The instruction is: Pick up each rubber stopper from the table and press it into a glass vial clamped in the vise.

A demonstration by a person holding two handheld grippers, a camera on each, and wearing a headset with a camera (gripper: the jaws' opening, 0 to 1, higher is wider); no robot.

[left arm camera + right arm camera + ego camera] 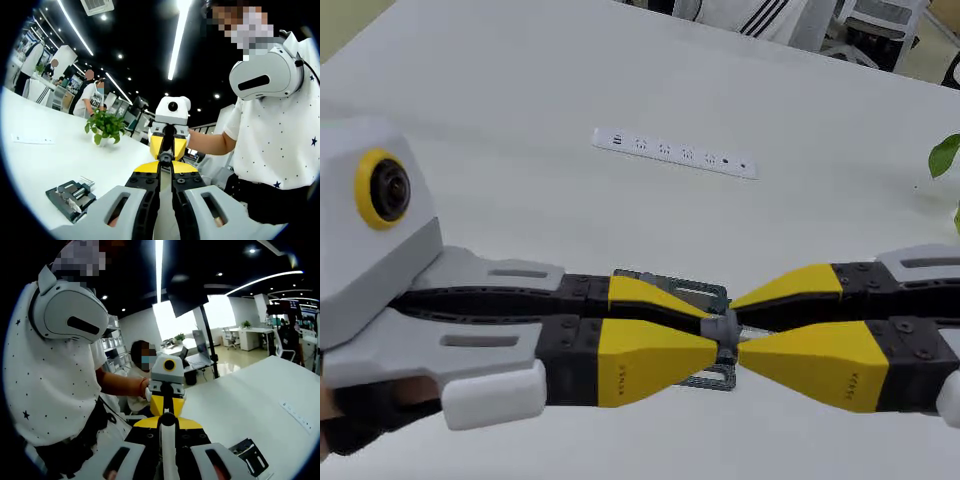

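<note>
Over the vise (pixel 692 289), mid white surface (pixel 500 190) — left claw (pixel 714 330) pinching the grey rubber stopper (pixel 723 327), right claw (pixel 744 336) closed on the glass vial (pixel 753 331), tip to tip. Toward far edge: power strip (pixel 675 153). Near right edge: potted plant (pixel 105 127) — open office, people (pixel 92 95) standing, strip lights (pixel 177 35) overhead.

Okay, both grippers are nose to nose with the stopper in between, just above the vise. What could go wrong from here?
1. The glass vial seems held by the right gripper, not clamped in the vise, so a hard push could slide or crack it.
2. The left gripper pinches the grey stopper at its very tips; an off-line push might pop it loose.
</note>
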